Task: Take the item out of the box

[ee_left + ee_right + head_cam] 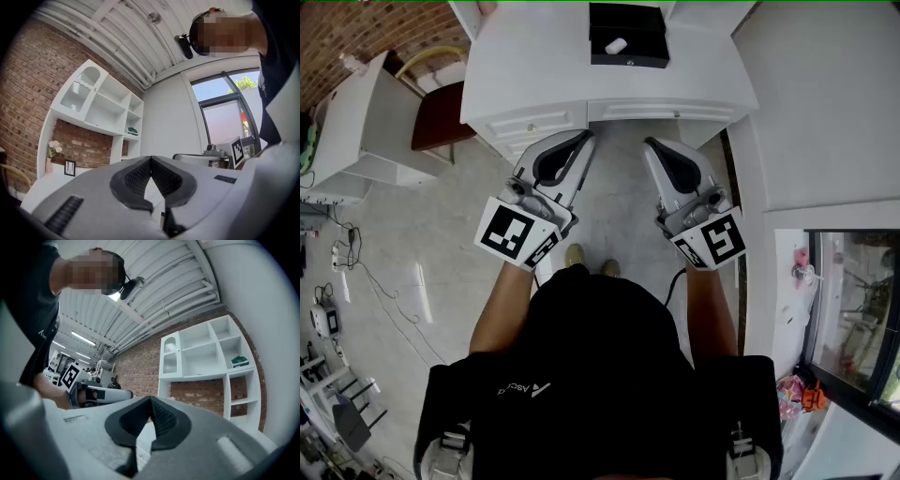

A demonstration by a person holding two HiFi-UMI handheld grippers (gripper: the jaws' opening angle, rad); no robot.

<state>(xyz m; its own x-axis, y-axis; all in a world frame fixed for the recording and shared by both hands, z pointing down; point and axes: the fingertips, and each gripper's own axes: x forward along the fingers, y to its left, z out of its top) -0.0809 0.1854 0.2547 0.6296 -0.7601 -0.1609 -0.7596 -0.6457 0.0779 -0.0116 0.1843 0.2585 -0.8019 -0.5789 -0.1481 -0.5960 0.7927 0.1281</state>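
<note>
We hold both forearms fwd, side by side. White desk at 12 o'clock, front edge near our tips. L gripper & R gripper: jaws together, empty. Black box at 12, white item inside.

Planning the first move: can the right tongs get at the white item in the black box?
Probably yes. The black box lies open-topped on the desk, the white item uncovered, nothing between. But the right tongs are shut and short of the desk.
</note>
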